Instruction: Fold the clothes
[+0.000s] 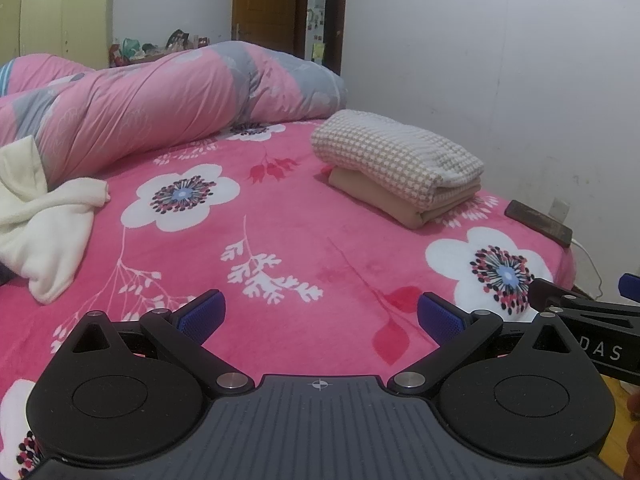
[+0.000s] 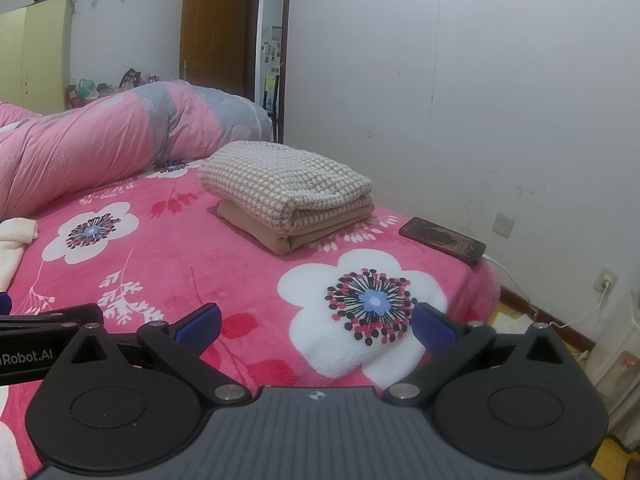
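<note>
Lettering "Robot.AI" on left gripper (image 2: pixel 24 336)

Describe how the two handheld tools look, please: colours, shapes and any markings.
Both the left tool and the right tool have black linkage arms on round black discs, blue textured fingertip pads, silver pivot pins and a ribbed grey body. White lettering marks each tool's side.

On the bed (image 1: pixel 304 240), folded clothes (image 1: pixel 396 168) lie right, crumpled garment (image 1: pixel 44 224) left, quilt (image 1: pixel 160 100) behind.
</note>
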`<state>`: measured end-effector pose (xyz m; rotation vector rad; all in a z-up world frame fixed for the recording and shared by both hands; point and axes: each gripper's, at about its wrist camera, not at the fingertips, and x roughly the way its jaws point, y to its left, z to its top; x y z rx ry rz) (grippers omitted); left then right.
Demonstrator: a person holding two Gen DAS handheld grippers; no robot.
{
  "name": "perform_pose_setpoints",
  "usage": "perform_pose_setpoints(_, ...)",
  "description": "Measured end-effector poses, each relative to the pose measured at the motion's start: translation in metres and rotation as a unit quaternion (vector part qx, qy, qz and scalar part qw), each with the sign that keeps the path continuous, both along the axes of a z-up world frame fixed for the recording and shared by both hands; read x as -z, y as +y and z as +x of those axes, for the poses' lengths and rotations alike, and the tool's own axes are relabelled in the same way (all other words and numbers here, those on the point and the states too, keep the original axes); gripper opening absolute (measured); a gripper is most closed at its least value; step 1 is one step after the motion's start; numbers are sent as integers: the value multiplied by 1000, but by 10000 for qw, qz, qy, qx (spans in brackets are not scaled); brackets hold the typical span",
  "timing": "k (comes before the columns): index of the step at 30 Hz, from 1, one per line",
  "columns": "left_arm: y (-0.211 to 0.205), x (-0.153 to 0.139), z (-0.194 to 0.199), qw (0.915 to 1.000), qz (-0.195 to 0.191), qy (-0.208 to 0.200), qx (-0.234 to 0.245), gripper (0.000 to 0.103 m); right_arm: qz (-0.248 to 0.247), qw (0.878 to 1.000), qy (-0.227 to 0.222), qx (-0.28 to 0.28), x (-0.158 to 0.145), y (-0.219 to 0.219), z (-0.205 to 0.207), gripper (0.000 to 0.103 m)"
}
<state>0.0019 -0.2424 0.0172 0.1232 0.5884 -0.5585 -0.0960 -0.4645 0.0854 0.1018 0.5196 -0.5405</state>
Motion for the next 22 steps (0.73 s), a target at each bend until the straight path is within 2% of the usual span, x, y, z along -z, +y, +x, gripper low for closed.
perform_pose_setpoints(22,1,2,1,10000,31,7,6,103,11,10000,5,0,1,0,0,103)
